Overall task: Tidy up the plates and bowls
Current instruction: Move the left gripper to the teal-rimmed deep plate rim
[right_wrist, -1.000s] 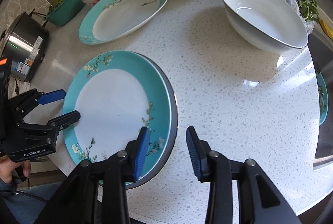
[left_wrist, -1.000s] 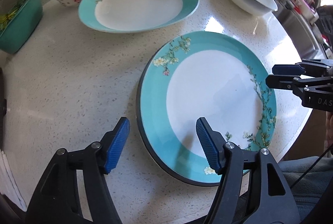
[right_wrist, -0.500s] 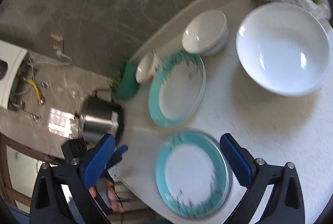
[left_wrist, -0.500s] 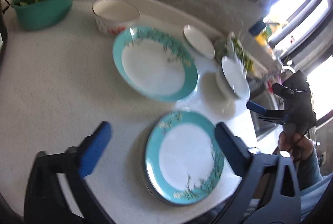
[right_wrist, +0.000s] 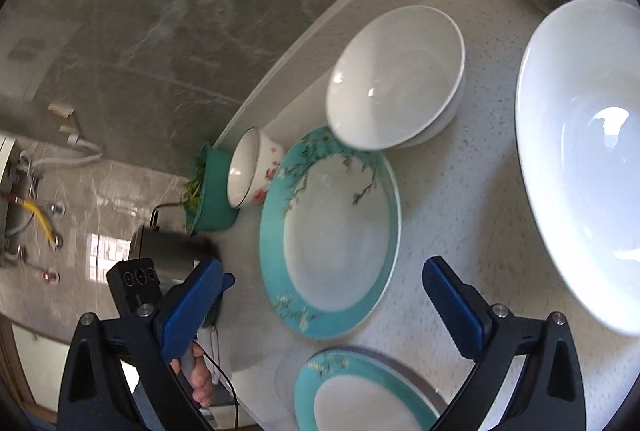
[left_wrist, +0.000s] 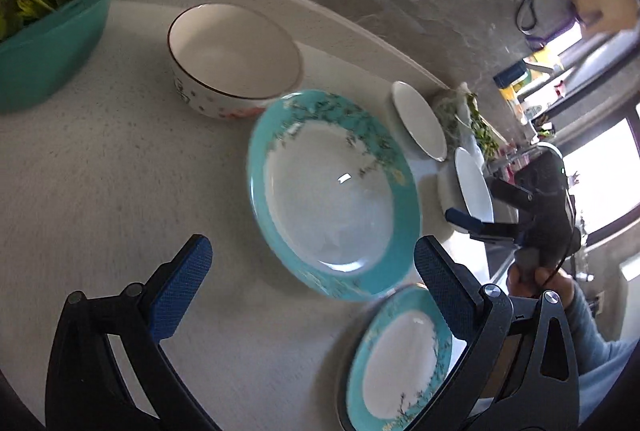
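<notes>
Nearest, both tongs, the left gripper (left_wrist: 310,267) and right gripper (right_wrist: 322,291), gape wide, empty, touching nothing; between each pair's fingers sit two teal-rimmed floral plates (left_wrist: 334,193) (right_wrist: 360,395), beyond them three white bowls (right_wrist: 394,77) and one flowered bowl (left_wrist: 234,59).
</notes>
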`<action>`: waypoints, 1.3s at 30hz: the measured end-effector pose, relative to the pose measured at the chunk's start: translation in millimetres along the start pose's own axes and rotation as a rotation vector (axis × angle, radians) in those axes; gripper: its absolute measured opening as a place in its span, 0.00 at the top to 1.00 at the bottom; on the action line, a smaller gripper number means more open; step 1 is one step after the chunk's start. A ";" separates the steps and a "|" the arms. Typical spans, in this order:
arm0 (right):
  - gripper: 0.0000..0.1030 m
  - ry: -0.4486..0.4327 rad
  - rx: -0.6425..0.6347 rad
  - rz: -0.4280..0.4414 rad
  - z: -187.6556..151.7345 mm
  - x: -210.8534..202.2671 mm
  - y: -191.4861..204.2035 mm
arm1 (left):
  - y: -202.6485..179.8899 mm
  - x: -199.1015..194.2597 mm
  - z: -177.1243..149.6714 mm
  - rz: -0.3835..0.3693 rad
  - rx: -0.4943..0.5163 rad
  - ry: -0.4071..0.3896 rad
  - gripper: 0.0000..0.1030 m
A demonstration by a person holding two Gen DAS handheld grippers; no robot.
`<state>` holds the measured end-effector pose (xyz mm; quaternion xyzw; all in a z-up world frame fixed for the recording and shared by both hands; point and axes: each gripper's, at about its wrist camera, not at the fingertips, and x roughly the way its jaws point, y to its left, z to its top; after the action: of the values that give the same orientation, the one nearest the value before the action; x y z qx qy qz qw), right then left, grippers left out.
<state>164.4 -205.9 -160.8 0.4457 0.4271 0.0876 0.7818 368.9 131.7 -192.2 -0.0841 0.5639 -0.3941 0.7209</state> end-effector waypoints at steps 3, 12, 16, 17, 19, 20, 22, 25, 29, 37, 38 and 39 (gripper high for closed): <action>0.00 0.014 -0.001 -0.026 7.4 9.6 -2.4 | 18.7 14.2 12.3 -0.009 -0.029 0.027 0.00; 0.06 0.046 0.027 -0.061 16.8 29.0 -15.1 | 25.6 49.7 31.9 -0.017 0.004 0.109 0.01; 0.11 0.062 0.028 -0.066 18.9 33.8 -17.0 | 25.1 59.6 36.7 -0.025 0.016 0.132 0.02; 0.12 0.062 0.028 -0.067 19.6 34.3 -17.6 | 24.9 61.6 38.3 -0.020 0.022 0.138 0.02; 0.15 0.062 0.033 -0.065 20.9 34.9 -19.3 | 25.4 61.9 40.0 -0.018 0.022 0.140 0.02; 0.17 0.067 0.034 -0.065 21.6 35.9 -20.2 | 25.6 61.0 39.7 -0.020 0.019 0.141 0.02; 0.20 0.075 0.031 -0.070 22.6 37.5 -20.9 | 28.5 59.5 40.6 -0.017 0.016 0.144 0.03; 0.22 0.086 0.037 -0.073 22.9 39.3 -23.0 | 29.4 59.5 42.0 -0.015 0.019 0.144 0.10; 0.25 0.098 0.041 -0.073 23.4 41.2 -24.8 | 29.7 62.3 43.5 -0.014 0.022 0.159 0.32; 0.39 0.133 0.046 -0.069 23.7 48.2 -24.7 | 33.1 64.3 41.6 -0.065 0.011 0.176 0.61; 0.40 0.133 0.054 -0.070 23.7 48.7 -25.7 | 32.7 64.6 41.6 -0.062 0.015 0.178 0.62; 0.40 0.132 0.062 -0.067 23.9 48.8 -26.3 | 32.9 65.1 41.9 -0.064 0.013 0.181 0.62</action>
<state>206.0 -210.9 -204.1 0.4483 0.4947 0.0774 0.7404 424.8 97.2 -244.7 -0.0614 0.6212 -0.4267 0.6544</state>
